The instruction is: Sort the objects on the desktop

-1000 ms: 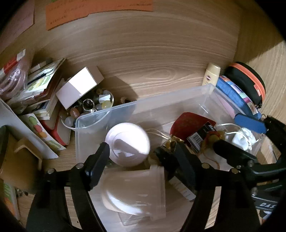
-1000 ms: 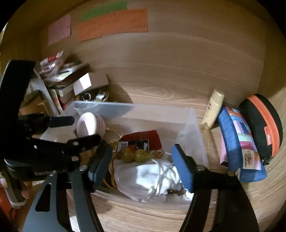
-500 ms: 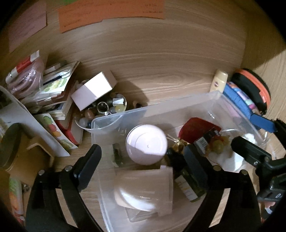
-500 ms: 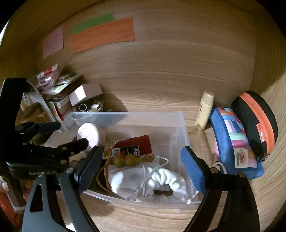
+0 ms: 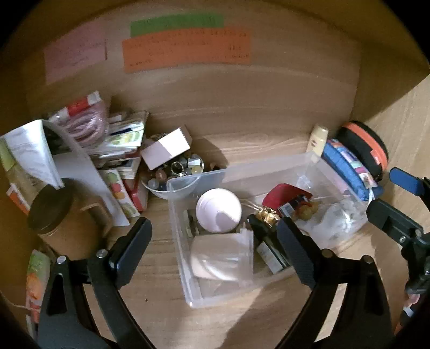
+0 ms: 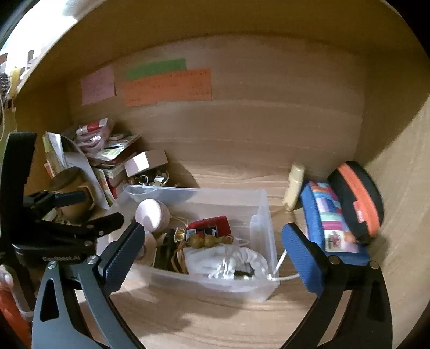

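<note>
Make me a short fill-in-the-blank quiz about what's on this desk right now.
1. The round pink ball lies inside the clear plastic ____.
2. The orange note on the back wall sits just below a ____ note.
3. The blue pouch lies on the desk, ____ the bin.
4. Both grippers' fingers are ____, holding nothing.

Answers: bin; green; outside; open

3 paper notes, pink [image 5: 75,60], green [image 5: 176,24] and orange [image 5: 185,51], are stuck on the wooden back wall [image 5: 268,88] above the wooden desk surface [image 6: 215,316].
</note>
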Demonstrator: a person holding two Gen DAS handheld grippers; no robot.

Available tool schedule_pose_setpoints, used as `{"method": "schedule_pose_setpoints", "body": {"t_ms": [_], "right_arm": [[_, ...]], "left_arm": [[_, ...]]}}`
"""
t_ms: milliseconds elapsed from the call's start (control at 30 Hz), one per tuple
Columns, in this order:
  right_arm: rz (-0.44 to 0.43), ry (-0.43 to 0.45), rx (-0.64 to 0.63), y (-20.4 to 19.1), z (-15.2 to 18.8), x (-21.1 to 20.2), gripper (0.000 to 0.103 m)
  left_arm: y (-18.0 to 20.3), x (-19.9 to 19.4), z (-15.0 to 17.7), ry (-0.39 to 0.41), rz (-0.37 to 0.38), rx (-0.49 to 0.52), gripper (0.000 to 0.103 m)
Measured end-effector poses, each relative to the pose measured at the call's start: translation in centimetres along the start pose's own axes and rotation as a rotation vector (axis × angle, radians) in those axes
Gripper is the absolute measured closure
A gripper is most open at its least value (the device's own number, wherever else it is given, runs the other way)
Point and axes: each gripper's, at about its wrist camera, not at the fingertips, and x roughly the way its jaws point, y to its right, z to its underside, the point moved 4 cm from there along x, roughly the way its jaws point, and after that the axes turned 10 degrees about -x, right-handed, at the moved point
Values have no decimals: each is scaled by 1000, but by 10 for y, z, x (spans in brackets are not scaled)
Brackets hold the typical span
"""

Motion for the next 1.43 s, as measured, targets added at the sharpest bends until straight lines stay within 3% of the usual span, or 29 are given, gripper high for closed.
{"method": "schedule_pose_setpoints", "body": {"t_ms": [733,1433], "right_arm": [[102,88,-8,-36,26,-99,0],[107,49,24,-36,48,-103,0]], "left_arm": [[6,-114,40,174,22,7,2],[3,-113,68,159,30,-23,2]]}}
